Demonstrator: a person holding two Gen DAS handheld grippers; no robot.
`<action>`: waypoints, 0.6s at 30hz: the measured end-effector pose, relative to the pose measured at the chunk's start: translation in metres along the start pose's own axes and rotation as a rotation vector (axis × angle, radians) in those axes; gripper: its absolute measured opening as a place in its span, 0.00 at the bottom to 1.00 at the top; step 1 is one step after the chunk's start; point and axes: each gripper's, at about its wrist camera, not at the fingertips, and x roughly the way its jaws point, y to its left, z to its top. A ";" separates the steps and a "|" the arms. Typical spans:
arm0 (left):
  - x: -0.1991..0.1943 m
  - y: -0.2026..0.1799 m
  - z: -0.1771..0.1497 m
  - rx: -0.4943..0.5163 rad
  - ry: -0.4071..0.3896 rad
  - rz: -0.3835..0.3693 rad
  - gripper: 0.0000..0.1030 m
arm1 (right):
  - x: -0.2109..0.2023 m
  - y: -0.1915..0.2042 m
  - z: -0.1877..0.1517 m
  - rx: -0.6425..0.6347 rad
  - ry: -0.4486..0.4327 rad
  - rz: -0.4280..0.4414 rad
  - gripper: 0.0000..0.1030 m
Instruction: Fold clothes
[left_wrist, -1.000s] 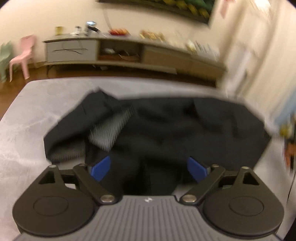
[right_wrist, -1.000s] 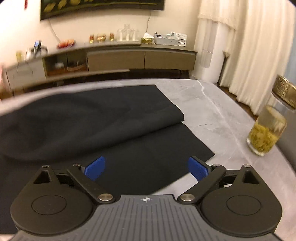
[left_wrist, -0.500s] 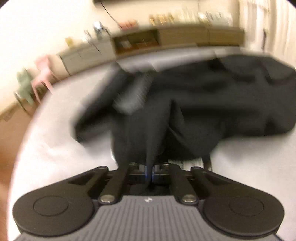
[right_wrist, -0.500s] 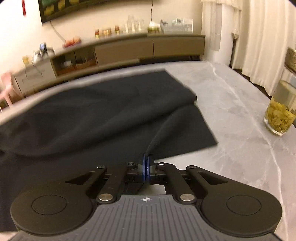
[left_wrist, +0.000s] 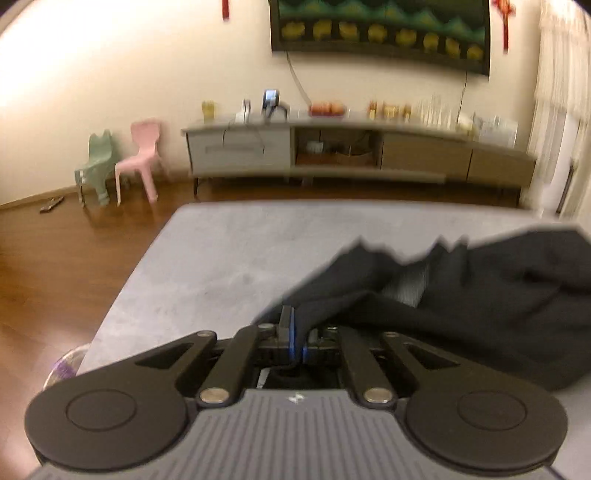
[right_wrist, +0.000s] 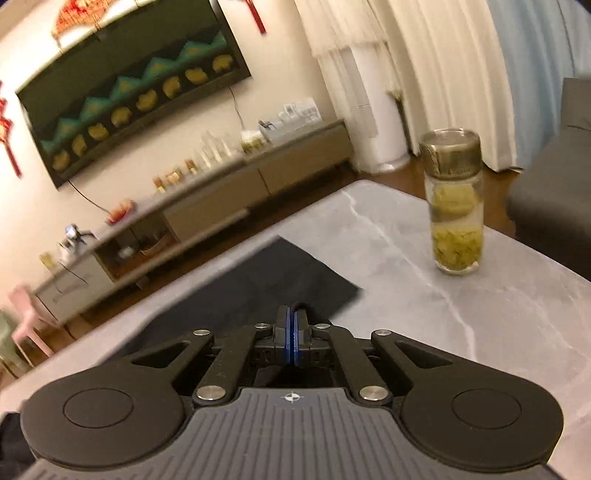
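While both pairs of fingers pinch the cloth, the fold itself looks barely begun. In the left wrist view, at the lower middle of the frame, the black-and-blue left gripper (left_wrist: 295, 338) has its fingers clamped together on an edge of the black fabric garment (left_wrist: 480, 306), which rises in a taut ridge from the pinch and then spreads, rumpled, across the lower right of the frame, a pale ribbed patch showing among its folds. In the right wrist view the matching right gripper (right_wrist: 293, 332) has its fingers pressed together at the lower middle on a small bunched loop of the same dark cloth (right_wrist: 258, 291), beyond which a flat panel with one clean corner lies on the grey marbled stone desk (right_wrist: 424, 288) at mid-frame. Judging by this, the grasp is done; carrying the held edges over, laying them flat and smoothing are all left. No finished crease can be made out, and motion blur hides much of the cloth's outline. Further back, at the right of that view, a glass tea jar with a brass-coloured lid (right_wrist: 455, 206) stands on the desk, well apart from the garment.
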 end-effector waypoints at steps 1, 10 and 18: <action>-0.013 0.000 0.004 -0.008 -0.048 -0.016 0.04 | -0.010 0.004 0.002 -0.004 -0.038 0.020 0.00; 0.004 -0.061 -0.061 0.436 0.232 -0.306 0.15 | 0.008 -0.045 -0.012 -0.001 0.095 -0.260 0.05; -0.036 0.017 -0.063 -0.032 0.065 -0.348 0.78 | -0.061 0.055 -0.031 -0.293 -0.358 -0.257 0.75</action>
